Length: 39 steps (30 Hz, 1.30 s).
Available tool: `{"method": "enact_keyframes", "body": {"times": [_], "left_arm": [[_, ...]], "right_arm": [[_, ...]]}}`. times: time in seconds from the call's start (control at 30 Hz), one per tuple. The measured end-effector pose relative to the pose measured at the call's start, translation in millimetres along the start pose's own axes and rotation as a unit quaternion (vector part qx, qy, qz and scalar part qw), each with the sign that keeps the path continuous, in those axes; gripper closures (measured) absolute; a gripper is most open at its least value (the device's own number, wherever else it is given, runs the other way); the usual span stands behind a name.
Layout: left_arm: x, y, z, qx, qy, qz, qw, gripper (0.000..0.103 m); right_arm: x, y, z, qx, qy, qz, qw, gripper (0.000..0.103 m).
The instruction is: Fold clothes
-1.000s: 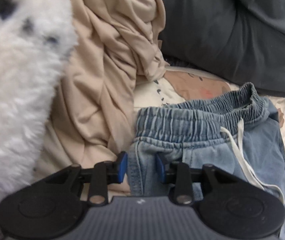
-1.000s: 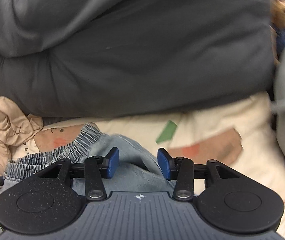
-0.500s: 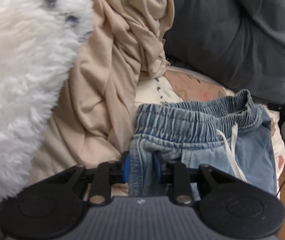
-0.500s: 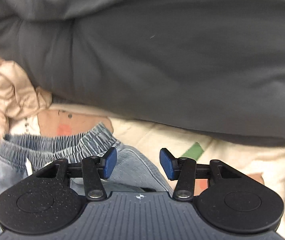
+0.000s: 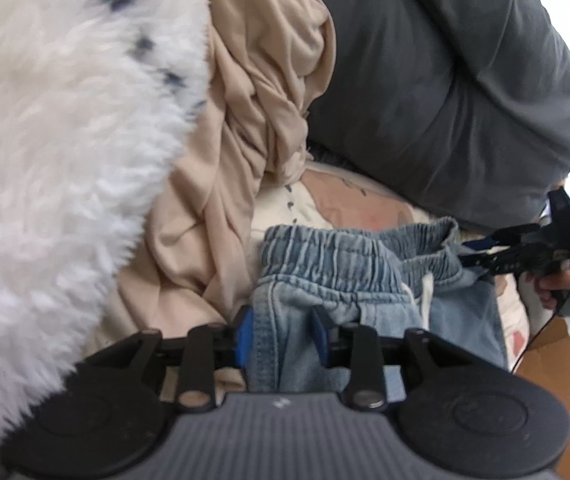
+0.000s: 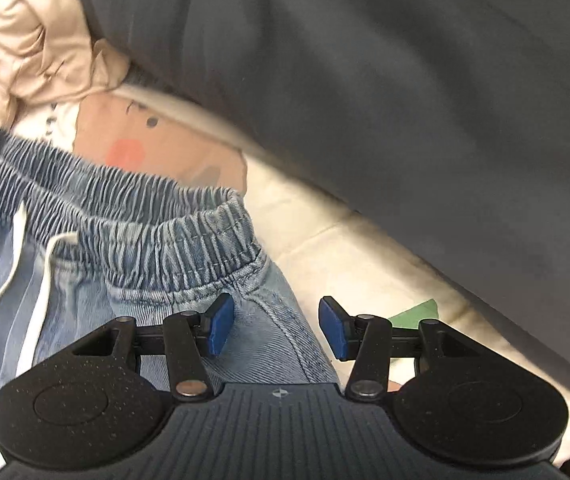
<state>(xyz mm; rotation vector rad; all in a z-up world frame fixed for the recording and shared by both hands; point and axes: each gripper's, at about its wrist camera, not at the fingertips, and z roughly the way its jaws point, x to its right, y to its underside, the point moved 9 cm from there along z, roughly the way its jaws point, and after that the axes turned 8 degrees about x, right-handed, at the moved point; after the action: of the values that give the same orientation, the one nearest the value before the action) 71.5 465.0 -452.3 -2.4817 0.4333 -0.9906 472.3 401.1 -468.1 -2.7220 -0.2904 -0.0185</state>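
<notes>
Left wrist view: the left gripper (image 5: 281,338) is clamped on a bunched fold of the denim shorts (image 5: 365,280) just below the elastic waistband (image 5: 341,254); its blue pads (image 5: 243,336) press the cloth from both sides. One second ago these jaws stood apart with the fabric loose between them; half a second ago they had already closed on it. Ahead and to the left of this claw lies the crumpled beige garment (image 5: 253,128), and further left a white fluffy item with dark spots (image 5: 65,140) fills the frame edge. Beyond the shorts a grey duvet (image 5: 445,80) rises over the patterned cream sheet (image 5: 345,200). At far right the right gripper (image 5: 471,254) reaches the opposite end of the waistband, carried by a hand (image 5: 565,280); it was only partly in frame half a second ago.

Right wrist view: the right gripper (image 6: 275,326) stands wide, its blue pads (image 6: 221,324) spread apart, as in both earlier frames. The side seam of the denim shorts (image 6: 165,240) runs between the pads, directly below the waistband (image 6: 133,208); the left pad lies over the denim, the right pad over the patterned cream sheet (image 6: 325,232). The waistband now sits closer to the claw than before. A white drawstring (image 6: 21,280) hangs to the left of the claw. The beige garment (image 6: 25,48) lies ahead at far left, the grey duvet (image 6: 405,80) ahead and right.
</notes>
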Motion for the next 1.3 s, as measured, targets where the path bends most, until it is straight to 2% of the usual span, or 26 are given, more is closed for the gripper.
{"method": "enact_keyframes", "body": {"times": [0.17, 0.3, 0.33, 0.43, 0.47, 0.5, 0.53, 0.67, 0.8, 0.93, 1.2, 1.3], "left_arm": [[1.0, 0.6, 5.5, 0.000, 0.007, -0.006, 1.0000, 0.067], [2.2, 1.9, 11.5, -0.005, -0.008, -0.008, 0.9999, 0.067], [3.0, 2.2, 12.9, -0.004, -0.013, -0.006, 0.9999, 0.067], [5.4, 3.1, 13.7, -0.003, -0.026, 0.011, 0.9996, 0.069], [5.6, 3.0, 12.7, -0.003, -0.032, 0.017, 0.9993, 0.074], [5.7, 2.9, 11.7, -0.004, -0.038, 0.022, 0.9990, 0.082], [5.8, 2.8, 10.7, -0.004, -0.045, 0.028, 0.9986, 0.085], [16.1, 1.8, 6.5, -0.001, -0.066, 0.059, 0.9960, 0.093], [38.6, -2.1, 2.4, 0.008, -0.081, 0.109, 0.9907, 0.094], [54.0, -11.4, 4.1, 0.024, -0.094, 0.162, 0.9819, 0.096], [64.6, -39.4, 6.9, 0.070, -0.117, 0.202, 0.9699, 0.097], [64.9, -45.0, 21.2, 0.070, -0.129, 0.222, 0.9638, 0.097]], "right_arm": [[-1.5, -0.3, 0.2, -0.018, -0.012, -0.025, 0.999, 0.050], [-6.0, 0.2, 11.8, -0.026, -0.007, -0.043, 0.999, 0.053], [-7.9, 1.4, 16.5, -0.025, -0.004, -0.047, 0.999, 0.056], [-10.8, 4.9, 25.0, -0.014, 0.010, -0.053, 0.998, 0.077], [-10.0, 5.1, 23.8, -0.007, 0.017, -0.049, 0.999, 0.084], [-9.1, 5.4, 22.6, -0.001, 0.025, -0.044, 0.999, 0.087], [-8.2, 5.6, 21.4, 0.006, 0.032, -0.039, 0.999, 0.093], [5.7, 7.5, 2.1, 0.043, 0.060, 0.009, 0.997, 0.096], [16.6, 6.8, -15.1, 0.067, 0.095, 0.043, 0.992, 0.098], [29.0, 5.2, -27.1, 0.076, 0.122, 0.066, 0.987, 0.100], [47.4, 0.5, -34.2, 0.090, 0.159, 0.109, 0.977, 0.100], [55.7, 0.4, -27.0, 0.085, 0.164, 0.133, 0.974, 0.100]]}}
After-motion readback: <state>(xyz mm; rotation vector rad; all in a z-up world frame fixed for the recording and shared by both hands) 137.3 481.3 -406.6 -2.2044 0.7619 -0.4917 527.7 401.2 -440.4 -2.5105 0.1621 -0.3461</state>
